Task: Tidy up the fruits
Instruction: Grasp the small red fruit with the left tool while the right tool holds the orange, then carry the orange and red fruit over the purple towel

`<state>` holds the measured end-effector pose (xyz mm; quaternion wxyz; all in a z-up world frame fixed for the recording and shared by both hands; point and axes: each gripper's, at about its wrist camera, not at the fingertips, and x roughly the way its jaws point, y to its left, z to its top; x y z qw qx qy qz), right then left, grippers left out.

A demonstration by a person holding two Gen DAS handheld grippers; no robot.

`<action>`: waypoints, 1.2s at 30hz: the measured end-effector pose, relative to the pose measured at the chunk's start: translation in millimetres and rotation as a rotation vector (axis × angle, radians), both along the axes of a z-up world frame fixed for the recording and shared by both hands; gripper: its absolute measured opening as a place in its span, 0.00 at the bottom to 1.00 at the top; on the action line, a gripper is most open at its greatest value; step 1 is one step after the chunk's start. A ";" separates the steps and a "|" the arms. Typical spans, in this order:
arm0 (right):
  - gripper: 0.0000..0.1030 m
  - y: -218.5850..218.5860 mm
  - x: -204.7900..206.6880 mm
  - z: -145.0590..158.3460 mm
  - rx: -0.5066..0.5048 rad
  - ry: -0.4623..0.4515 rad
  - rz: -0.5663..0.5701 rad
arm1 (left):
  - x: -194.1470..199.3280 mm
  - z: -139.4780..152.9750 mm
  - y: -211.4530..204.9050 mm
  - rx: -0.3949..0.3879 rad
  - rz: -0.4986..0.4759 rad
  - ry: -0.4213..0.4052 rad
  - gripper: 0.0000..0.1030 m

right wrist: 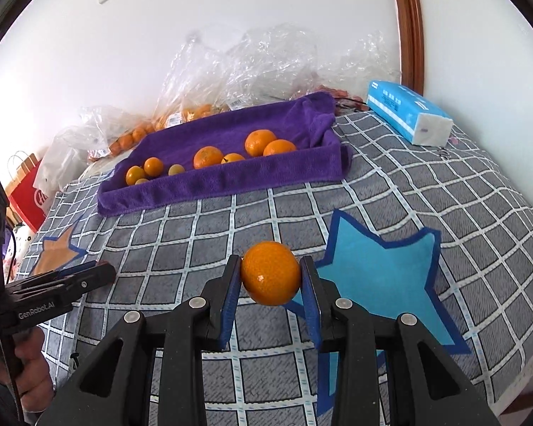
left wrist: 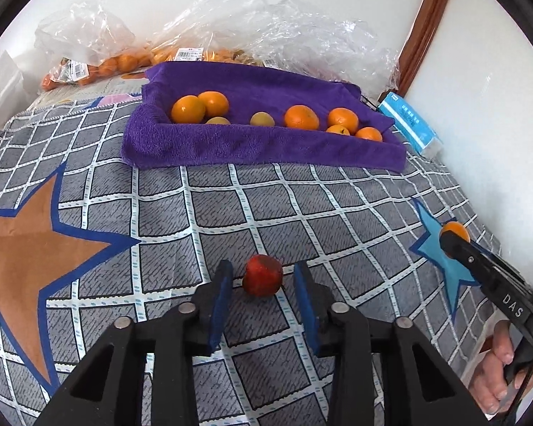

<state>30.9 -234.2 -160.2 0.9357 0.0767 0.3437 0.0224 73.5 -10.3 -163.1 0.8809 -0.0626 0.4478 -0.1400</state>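
Observation:
A small red fruit (left wrist: 263, 279) lies on the checked bedcover between the blue pads of my left gripper (left wrist: 263, 268). A gap shows on each side of it, so the gripper is open. My right gripper (right wrist: 271, 261) is shut on an orange mandarin (right wrist: 270, 273), held just above the cover beside a blue star. In the left wrist view that mandarin (left wrist: 456, 229) peeks past the right gripper's tip at the far right. Further back, a purple towel-lined tray (left wrist: 231, 145) (right wrist: 231, 177) holds several oranges and smaller yellow fruits.
A blue-and-white tissue pack (left wrist: 410, 124) (right wrist: 408, 113) lies right of the tray near the wall. Clear plastic bags with more oranges (left wrist: 89, 67) pile up behind the tray. A red paper bag (right wrist: 28, 195) stands off the bed's left side.

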 end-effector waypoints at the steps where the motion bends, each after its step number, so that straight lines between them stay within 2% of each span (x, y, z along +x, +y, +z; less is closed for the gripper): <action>1: 0.32 -0.4 0.6 -0.9 0.003 0.002 -0.001 | -0.4 -0.1 -0.4 0.004 -0.006 -0.005 0.25; 2: 0.32 -0.5 2.7 -2.1 0.008 0.006 -0.003 | -0.9 -0.4 -0.5 0.004 -0.016 -0.005 0.22; 10: 0.32 6.9 14.3 -3.1 0.007 0.026 0.016 | 1.2 8.0 10.2 -0.021 0.010 -0.004 0.22; 24: 0.32 18.4 31.5 22.1 0.012 -0.003 0.049 | 7.4 34.4 40.7 -0.065 0.112 -0.010 0.22; 36: 0.32 25.2 40.4 51.4 0.017 -0.021 0.050 | 18.6 67.9 62.2 -0.110 0.147 -0.043 0.22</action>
